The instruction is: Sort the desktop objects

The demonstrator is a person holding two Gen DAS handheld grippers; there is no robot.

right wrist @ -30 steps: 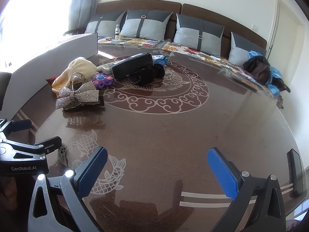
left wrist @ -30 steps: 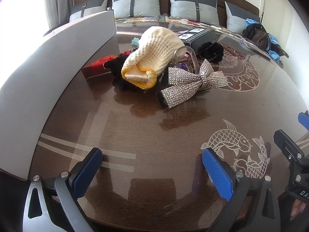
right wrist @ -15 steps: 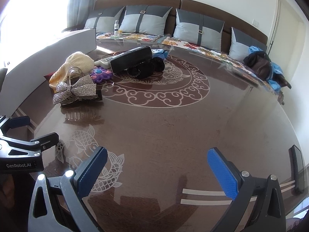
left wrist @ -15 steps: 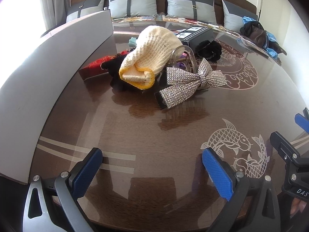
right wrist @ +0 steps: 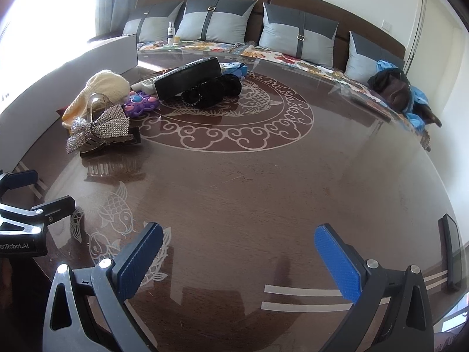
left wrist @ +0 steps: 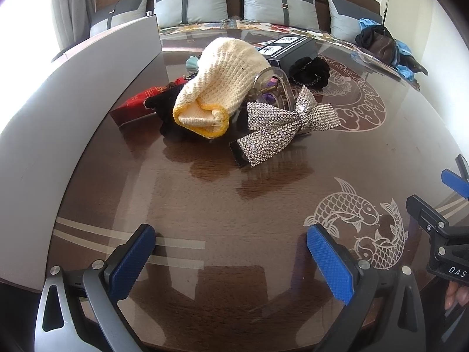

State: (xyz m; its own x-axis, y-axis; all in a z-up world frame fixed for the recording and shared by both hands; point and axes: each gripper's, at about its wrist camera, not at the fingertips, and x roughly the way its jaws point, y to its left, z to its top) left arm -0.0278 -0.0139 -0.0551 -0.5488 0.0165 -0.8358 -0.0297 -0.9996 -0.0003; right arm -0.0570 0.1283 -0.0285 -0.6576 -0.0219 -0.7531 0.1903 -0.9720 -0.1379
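Resting in a loose heap on the far left part of a round, glossy brown table point(right wrist: 263, 193) are the desktop objects: a cream knitted hat point(left wrist: 222, 70) with a yellow rim lies on black cloth, just beside a rhinestone bow point(left wrist: 287, 123) that sits on a dark clip base. A clear plastic clamp point(left wrist: 272, 85) stands between hat and bow. Behind them lie a purple pop toy point(right wrist: 140, 104), a long black box point(right wrist: 187, 77) and a black scrunchie point(right wrist: 211, 89), touching or nearly so. A red packet point(left wrist: 134, 107) pokes out at the heap's left side, close to a grey upright panel point(left wrist: 73, 94) that runs along the table's left edge. The near half of the table is bare wood with fish inlays. Both grippers hover low at the near rim, well apart from the heap: the left gripper point(left wrist: 231, 252) and the right gripper point(right wrist: 240, 252) each have their blue pads spread wide and empty. A dark phone point(right wrist: 451, 249) lies at the right edge. A sofa point(right wrist: 263, 29) with grey cushions lines the far side.
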